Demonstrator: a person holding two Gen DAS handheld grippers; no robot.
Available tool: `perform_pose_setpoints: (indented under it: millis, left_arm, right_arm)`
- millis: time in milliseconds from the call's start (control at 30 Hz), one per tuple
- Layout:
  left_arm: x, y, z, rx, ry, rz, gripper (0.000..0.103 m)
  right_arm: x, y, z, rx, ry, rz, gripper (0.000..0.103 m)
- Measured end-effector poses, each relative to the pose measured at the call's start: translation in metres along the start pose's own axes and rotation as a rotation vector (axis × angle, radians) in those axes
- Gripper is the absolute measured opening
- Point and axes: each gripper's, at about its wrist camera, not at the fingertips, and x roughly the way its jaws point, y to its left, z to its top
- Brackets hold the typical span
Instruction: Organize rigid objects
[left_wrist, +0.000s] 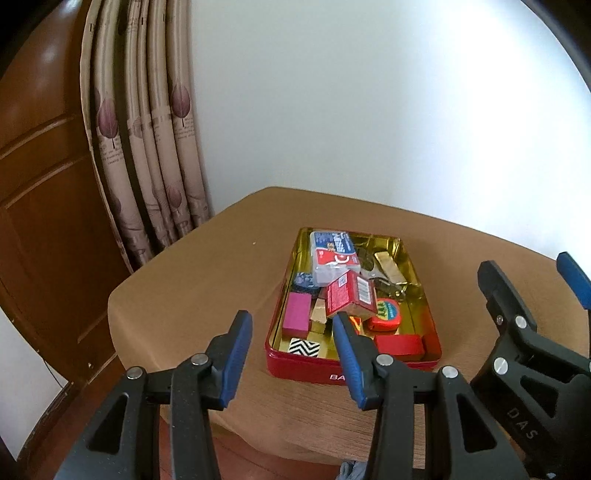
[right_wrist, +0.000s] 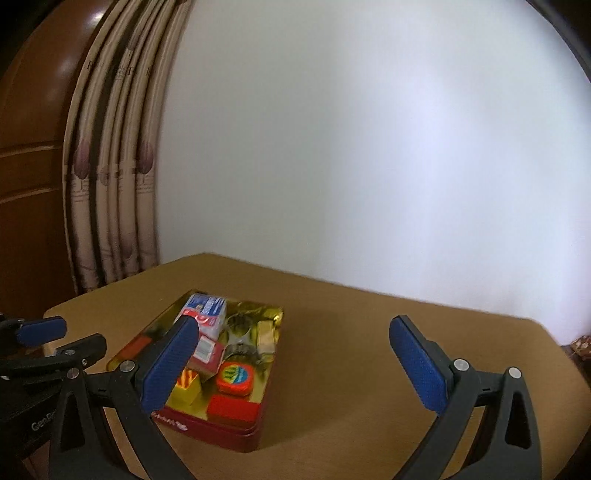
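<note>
Left wrist view: my left gripper (left_wrist: 291, 354) occupies the lower centre of the frame, spread wide and holding nothing, raised above the near edge of the table (left_wrist: 192, 280). The red tin (left_wrist: 306, 367) sits at centre frame on the brown table, lid off, gold lining exposed. It contains the rigid objects: a clear plastic case (left_wrist: 334, 256) at the far end, a red carton (left_wrist: 349, 293) propped at a tilt on items beneath it, a pink block (left_wrist: 296, 313) along the left wall, a zigzag-patterned block (left_wrist: 303, 347) in the near left corner, a round red tape measure (left_wrist: 385, 314), and a flat red box (left_wrist: 399, 346) at the near wall. My right gripper (left_wrist: 528, 284) enters at the right edge. Right wrist view: my right gripper (right_wrist: 295, 365) spans the lower frame, likewise spread and empty; its left finger overlaps the tin (right_wrist: 221, 435) at lower left, while the right finger stands over bare table (right_wrist: 369, 350). The objects appear gathered in the tin for containment. Judgement: both grippers are open and clear of the contents, either to begin sorting or because loading is finished; I cannot tell which.
</note>
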Motion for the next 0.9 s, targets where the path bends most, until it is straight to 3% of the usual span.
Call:
perform_pose_setpoints:
  millis: [633, 900]
  left_arm:
    - [-0.005, 0.001, 0.0, 0.003, -0.009, -0.025, 0.051]
    - [-0.016, 0.006, 0.004, 0.001, -0.067, 0.0, 0.053]
  right_arm:
    - [-0.016, -0.002, 0.007, 0.017, -0.021, 0.012, 0.102]
    - [-0.02, 0.0, 0.009, 0.009, -0.032, 0.001, 0.102]
